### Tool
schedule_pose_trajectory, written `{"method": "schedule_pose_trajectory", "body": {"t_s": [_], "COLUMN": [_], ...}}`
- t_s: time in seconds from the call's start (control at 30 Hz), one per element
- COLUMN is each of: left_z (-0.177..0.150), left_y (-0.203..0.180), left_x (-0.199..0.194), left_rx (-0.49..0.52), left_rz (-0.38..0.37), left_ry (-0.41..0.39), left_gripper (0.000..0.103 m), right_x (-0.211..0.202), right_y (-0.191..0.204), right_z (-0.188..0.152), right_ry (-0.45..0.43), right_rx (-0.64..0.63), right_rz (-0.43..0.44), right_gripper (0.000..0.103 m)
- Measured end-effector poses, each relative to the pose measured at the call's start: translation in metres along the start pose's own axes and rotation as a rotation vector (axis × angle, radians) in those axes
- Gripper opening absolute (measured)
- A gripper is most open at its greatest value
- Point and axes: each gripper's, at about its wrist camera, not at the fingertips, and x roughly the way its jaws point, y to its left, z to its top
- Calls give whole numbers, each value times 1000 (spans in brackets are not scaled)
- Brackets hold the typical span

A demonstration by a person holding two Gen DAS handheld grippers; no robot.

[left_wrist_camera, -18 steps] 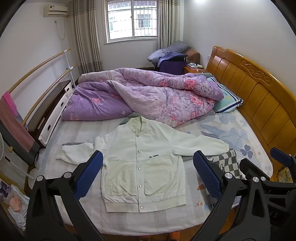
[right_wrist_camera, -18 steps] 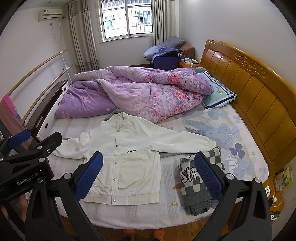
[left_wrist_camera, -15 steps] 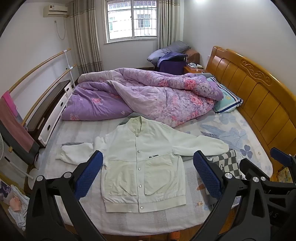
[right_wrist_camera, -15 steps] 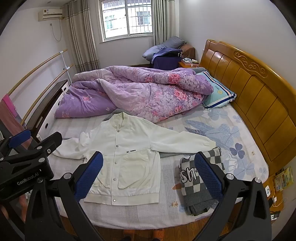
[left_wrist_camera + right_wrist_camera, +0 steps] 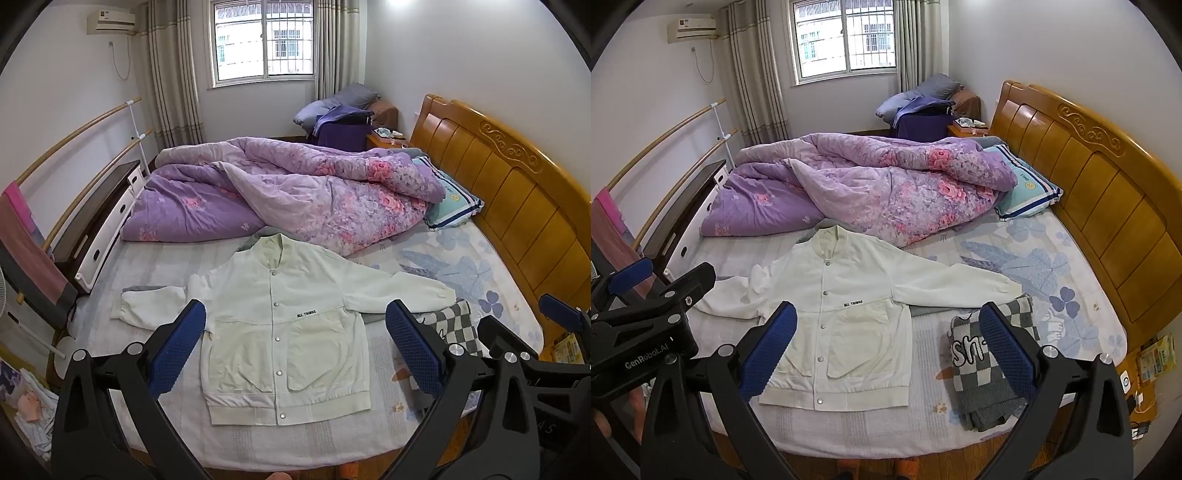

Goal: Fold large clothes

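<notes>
A white button-front jacket (image 5: pixel 280 328) lies flat, face up, on the bed (image 5: pixel 461 266), collar toward the far side and both sleeves spread out; it also shows in the right wrist view (image 5: pixel 846 317). My left gripper (image 5: pixel 295 347) is open and empty, held above the near edge of the bed over the jacket. My right gripper (image 5: pixel 886 347) is open and empty, held above the jacket's right side. Neither gripper touches the cloth.
A folded grey checked garment (image 5: pixel 990 365) lies to the right of the jacket. A bunched purple floral quilt (image 5: pixel 295 195) fills the far half of the bed. A wooden headboard (image 5: pixel 517 192) stands on the right, and a dresser (image 5: pixel 99 218) on the left.
</notes>
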Motion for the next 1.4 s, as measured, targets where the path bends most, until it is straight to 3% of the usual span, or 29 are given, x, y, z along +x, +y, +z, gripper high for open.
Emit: {"method": "schedule_pose_trajectory", "body": {"t_s": [1.4], "left_z": [10], "left_y": [-1], "left_x": [-5], "left_rx": [-18], "left_rz": [-18], "left_ry": [-2], "left_gripper": [98], "right_x": [2], "right_y": [3], "right_z": [1], "right_ry": [-12], "right_rx": [-8], "right_rz": [-12], "right_gripper": [95]}}
